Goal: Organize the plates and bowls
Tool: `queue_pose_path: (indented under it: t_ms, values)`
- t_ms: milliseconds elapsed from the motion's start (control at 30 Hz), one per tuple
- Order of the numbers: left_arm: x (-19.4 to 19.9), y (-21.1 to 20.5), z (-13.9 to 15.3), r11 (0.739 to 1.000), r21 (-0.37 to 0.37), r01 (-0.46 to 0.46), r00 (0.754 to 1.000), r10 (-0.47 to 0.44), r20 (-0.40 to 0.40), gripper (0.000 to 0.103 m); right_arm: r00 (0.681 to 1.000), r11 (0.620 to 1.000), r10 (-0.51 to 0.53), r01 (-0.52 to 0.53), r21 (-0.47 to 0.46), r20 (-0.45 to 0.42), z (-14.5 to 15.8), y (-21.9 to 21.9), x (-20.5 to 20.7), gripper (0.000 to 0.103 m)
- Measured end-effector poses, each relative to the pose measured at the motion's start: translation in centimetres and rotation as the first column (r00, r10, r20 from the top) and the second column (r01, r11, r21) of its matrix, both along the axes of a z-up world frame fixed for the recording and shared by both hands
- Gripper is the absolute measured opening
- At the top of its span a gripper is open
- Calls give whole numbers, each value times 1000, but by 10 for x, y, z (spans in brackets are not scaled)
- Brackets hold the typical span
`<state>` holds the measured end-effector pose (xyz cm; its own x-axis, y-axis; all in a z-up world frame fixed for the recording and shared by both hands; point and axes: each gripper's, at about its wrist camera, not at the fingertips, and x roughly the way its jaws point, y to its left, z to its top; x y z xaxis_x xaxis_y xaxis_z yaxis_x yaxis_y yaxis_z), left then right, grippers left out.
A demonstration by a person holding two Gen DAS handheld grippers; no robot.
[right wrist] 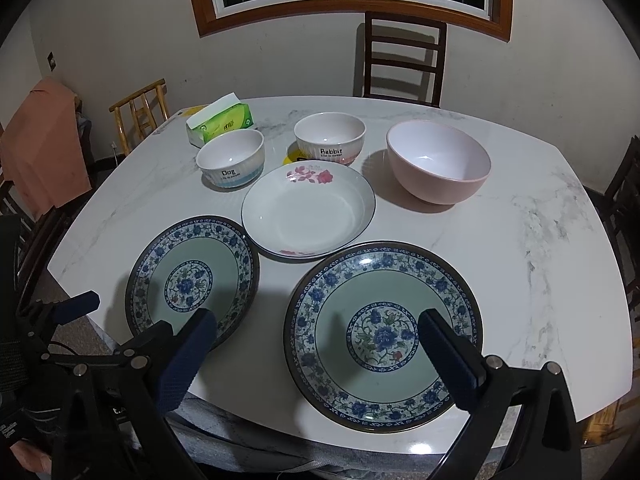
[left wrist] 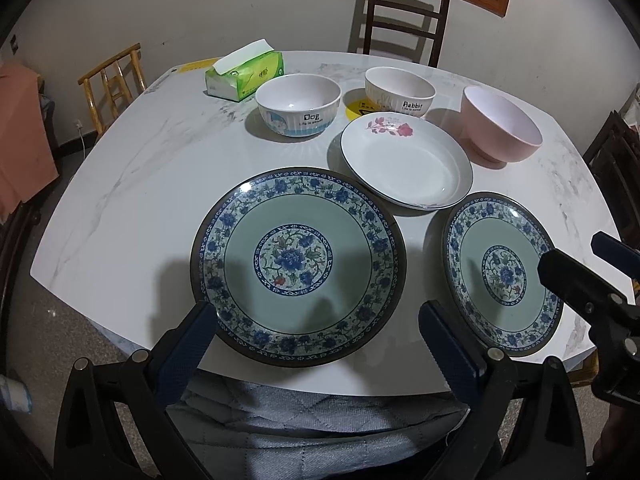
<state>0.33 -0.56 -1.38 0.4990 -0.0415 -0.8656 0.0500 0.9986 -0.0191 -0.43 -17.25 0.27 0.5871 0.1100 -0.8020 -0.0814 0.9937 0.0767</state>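
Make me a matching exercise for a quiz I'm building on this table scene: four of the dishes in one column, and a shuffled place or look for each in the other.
Things:
1. Dog bowl
2. Rabbit bowl
3. pink bowl
4. white plate

Descriptions:
A. rose print on its rim, sits in the middle of the table
B. farthest to the right, plain outside
C. nearest the green tissue pack
D. between the other two bowls, at the back

Pairs: 1-C, 2-D, 3-B, 4-A
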Motion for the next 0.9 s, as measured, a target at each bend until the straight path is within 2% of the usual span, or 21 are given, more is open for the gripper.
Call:
queue_pose_path:
  t_ms: [900]
  values:
    - [-1,2,-2,1000,4,-5,1000,5,1,99,1000,1000,5,-5,-19,-4,0,0,-2,103]
